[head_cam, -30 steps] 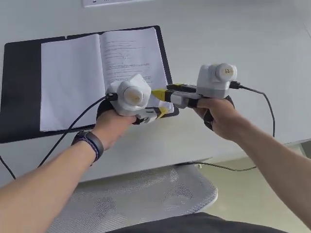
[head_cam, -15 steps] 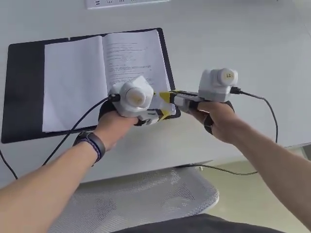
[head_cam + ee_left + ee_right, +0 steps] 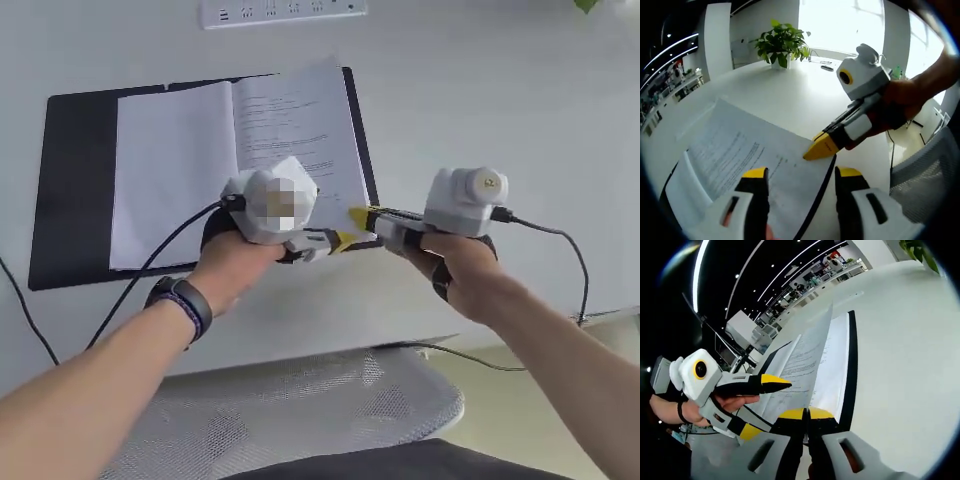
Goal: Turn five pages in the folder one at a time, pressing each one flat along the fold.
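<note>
The black folder (image 3: 75, 190) is lying open toward the far left corner of the table (image 3: 500, 100). My left gripper (image 3: 802, 173) is hovering wide open and empty beside the near right corner of the printed page (image 3: 295, 130). My right gripper (image 3: 805, 415) is pinching that corner, jaws closed, holding the sheet raised. I should be checking it's one sheet, arcing it leftward, then pressing along the fold (image 3: 232, 150).

White bench (image 3: 500, 100), wide, glossy. Power strip (image 3: 283, 11) at bench far edge. Grey mesh chair (image 3: 300, 400) below near edge, pale floor (image 3: 490, 400) beside it. Potted plant (image 3: 781, 46) at bench far end, bright window (image 3: 840, 22) behind. Dark ceiling, light strips (image 3: 715, 270).
</note>
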Demonstrator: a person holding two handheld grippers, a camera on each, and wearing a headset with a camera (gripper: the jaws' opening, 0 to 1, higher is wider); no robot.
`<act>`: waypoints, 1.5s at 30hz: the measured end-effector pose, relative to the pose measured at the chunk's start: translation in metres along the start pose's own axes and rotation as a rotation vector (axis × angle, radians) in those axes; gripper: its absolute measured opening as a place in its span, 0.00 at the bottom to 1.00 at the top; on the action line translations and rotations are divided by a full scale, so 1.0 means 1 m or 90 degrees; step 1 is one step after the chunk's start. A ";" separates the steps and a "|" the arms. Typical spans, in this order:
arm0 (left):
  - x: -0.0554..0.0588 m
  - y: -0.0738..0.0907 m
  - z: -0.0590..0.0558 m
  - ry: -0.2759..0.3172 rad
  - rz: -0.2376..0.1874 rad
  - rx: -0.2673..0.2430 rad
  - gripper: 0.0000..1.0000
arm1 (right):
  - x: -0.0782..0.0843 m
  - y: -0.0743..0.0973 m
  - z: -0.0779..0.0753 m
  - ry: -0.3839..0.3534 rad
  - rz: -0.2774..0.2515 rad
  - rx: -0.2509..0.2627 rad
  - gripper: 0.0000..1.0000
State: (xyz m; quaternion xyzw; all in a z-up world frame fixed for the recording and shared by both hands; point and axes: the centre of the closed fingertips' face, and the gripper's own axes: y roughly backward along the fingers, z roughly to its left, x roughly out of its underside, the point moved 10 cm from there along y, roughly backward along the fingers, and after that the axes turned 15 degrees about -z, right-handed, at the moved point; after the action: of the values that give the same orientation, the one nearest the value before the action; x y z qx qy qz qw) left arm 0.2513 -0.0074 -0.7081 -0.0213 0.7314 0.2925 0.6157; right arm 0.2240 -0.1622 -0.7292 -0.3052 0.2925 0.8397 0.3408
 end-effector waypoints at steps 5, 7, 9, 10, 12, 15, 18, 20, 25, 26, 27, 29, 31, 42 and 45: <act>-0.003 0.018 0.007 0.021 -0.019 -0.028 0.55 | -0.007 0.001 0.010 0.010 -0.018 -0.003 0.00; -0.004 0.028 0.009 0.020 -0.019 -0.036 0.56 | -0.009 0.002 0.013 0.010 -0.026 -0.003 0.00; -0.004 0.038 0.012 0.021 -0.022 -0.046 0.57 | -0.012 0.002 0.018 0.008 -0.035 -0.005 0.00; -0.005 0.042 0.013 0.023 -0.024 -0.049 0.57 | -0.013 0.002 0.020 0.008 -0.038 -0.004 0.00; -0.005 0.055 0.016 0.020 -0.026 -0.062 0.58 | -0.016 0.002 0.026 0.005 -0.050 -0.006 0.00; -0.005 0.071 0.021 0.026 -0.035 -0.082 0.58 | -0.021 0.002 0.037 0.008 -0.068 -0.011 0.00; -0.004 0.084 0.025 0.028 -0.041 -0.096 0.58 | -0.024 0.001 0.047 0.016 -0.079 -0.016 0.00; -0.003 0.098 0.028 0.030 -0.045 -0.111 0.59 | -0.026 0.001 0.057 0.022 -0.088 -0.021 0.00; 0.000 0.121 0.033 0.035 -0.055 -0.136 0.59 | -0.028 -0.001 0.074 0.040 -0.099 -0.030 0.00; 0.001 0.127 0.035 0.038 -0.058 -0.142 0.60 | -0.029 -0.001 0.078 0.043 -0.101 -0.032 0.00; 0.002 0.131 0.035 0.037 -0.059 -0.146 0.60 | -0.029 -0.001 0.081 0.045 -0.103 -0.034 0.00; 0.004 0.140 0.037 0.041 -0.063 -0.157 0.60 | -0.031 -0.002 0.089 0.052 -0.106 -0.041 0.00; 0.006 0.149 0.038 0.047 -0.069 -0.167 0.60 | -0.031 -0.004 0.097 0.060 -0.106 -0.047 0.00; 0.018 0.192 0.045 0.056 -0.086 -0.207 0.60 | -0.027 -0.033 0.147 0.094 -0.114 -0.090 0.00; 0.020 0.202 0.048 0.057 -0.092 -0.217 0.60 | -0.023 -0.043 0.159 0.100 -0.109 -0.101 0.00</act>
State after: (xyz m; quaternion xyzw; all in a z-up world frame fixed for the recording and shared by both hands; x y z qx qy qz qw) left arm 0.2103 0.1879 -0.6483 -0.1908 0.6945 0.3660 0.5893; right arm 0.2195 -0.0347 -0.6234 -0.4202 0.2237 0.8014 0.3622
